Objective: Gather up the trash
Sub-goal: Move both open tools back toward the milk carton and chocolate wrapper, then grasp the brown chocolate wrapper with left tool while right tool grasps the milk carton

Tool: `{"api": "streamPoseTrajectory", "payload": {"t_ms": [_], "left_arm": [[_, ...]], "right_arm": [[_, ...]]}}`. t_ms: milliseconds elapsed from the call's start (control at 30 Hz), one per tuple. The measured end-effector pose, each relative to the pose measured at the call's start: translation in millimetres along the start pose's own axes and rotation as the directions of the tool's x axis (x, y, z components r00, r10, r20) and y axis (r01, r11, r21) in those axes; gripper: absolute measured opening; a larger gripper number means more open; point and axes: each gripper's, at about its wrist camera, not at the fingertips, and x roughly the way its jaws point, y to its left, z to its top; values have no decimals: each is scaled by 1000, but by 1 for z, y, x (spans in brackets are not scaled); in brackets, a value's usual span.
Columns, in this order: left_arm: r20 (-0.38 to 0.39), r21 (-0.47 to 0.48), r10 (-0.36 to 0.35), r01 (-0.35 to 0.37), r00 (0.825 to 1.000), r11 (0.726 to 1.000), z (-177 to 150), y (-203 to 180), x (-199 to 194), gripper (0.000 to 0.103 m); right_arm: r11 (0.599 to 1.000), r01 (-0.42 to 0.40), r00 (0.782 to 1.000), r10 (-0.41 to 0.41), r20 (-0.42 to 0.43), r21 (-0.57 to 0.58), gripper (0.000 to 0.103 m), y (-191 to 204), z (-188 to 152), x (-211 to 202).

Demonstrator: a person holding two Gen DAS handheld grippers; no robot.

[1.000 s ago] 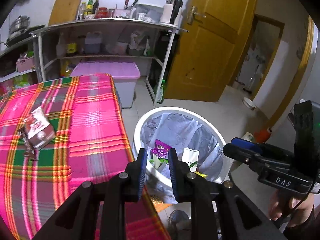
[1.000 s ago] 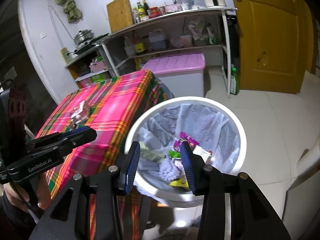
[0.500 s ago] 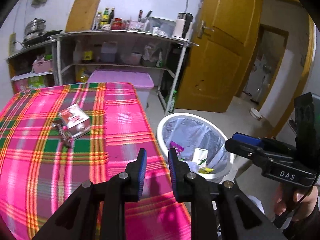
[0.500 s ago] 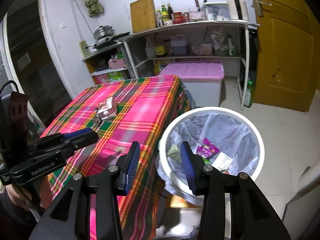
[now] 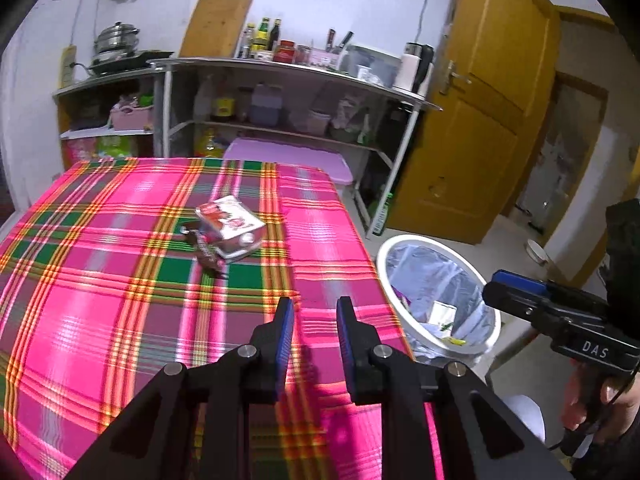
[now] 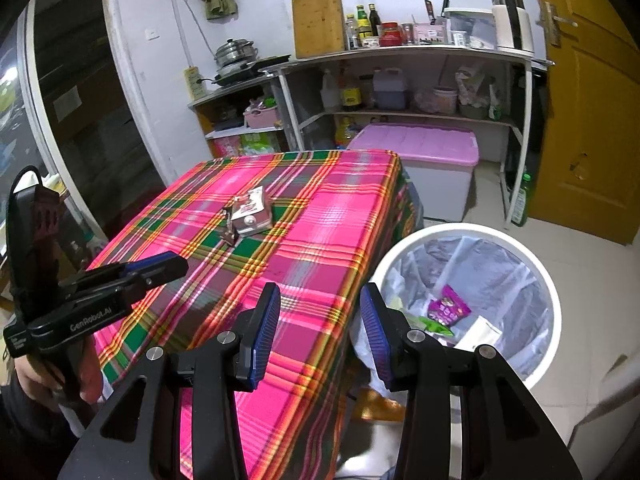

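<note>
Both my claws empty: left claw (image 5: 314, 316) gapped narrow, right claw (image 6: 320, 320) wider. Carton (image 5: 231, 227) on tabletop (image 5: 100, 280) at 11, trash bin (image 5: 440, 304) at 2.

Bare plaid tablecloth (image 5: 120, 312) lies open around the lone carton (image 5: 232, 226) — bin (image 6: 540, 280) flanks the table's edge.

Right gripper (image 6: 318, 320) open and empty, above plaid table (image 6: 320, 216) edge — small carton (image 6: 252, 216) mid-table, lined bin (image 6: 540, 264) beside.
</note>
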Motion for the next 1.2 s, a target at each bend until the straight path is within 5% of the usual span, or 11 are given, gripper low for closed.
{"api": "streamPoseTrajectory", "payload": {"t_ms": [267, 467, 1200], "left_arm": [[9, -46, 55, -54, 998, 997, 5, 26, 1, 22], [6, -72, 85, -84, 996, 994, 10, 42, 10, 33], [-113, -164, 120, -138, 986, 977, 31, 92, 102, 33]], "right_arm": [[1000, -17, 1000, 17, -6, -24, 43, 8, 6, 10], [999, -28, 1000, 28, -15, -41, 43, 14, 11, 21], [997, -39, 996, 34, -80, -61, 43, 19, 29, 74]]}}
